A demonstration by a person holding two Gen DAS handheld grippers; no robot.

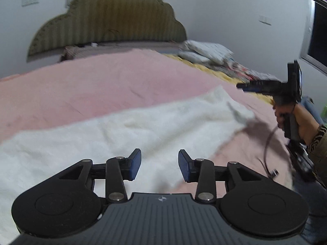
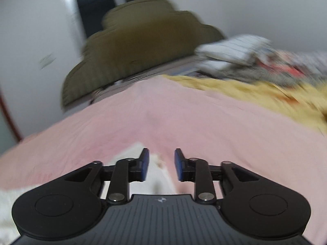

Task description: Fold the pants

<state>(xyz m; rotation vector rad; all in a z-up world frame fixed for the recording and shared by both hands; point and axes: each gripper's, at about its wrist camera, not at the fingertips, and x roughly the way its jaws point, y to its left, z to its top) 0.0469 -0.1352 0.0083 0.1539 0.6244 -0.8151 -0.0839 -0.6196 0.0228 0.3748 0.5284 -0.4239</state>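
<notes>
White fluffy pants [image 1: 114, 134] lie stretched across the pink bed cover [image 1: 102, 81], running from lower left to the right. My left gripper [image 1: 159, 164] hovers just above the cloth, open, with nothing pinched between its blue pads. The right gripper [image 1: 243, 86] shows at the right edge of the left wrist view, held by a hand above the pants' far end. In the right wrist view that gripper [image 2: 161, 164] is open, its pads free, and a white corner of the pants [image 2: 157, 175] lies below it on the pink cover [image 2: 163, 118].
An olive scalloped headboard [image 1: 106, 22] stands at the back. Folded white striped laundry [image 1: 204, 53] and patterned clothes [image 2: 290, 67] are piled on a yellow sheet [image 2: 255, 91] at the back right. A person's sleeve [image 1: 316, 140] and a cable [image 1: 267, 143] are at the right.
</notes>
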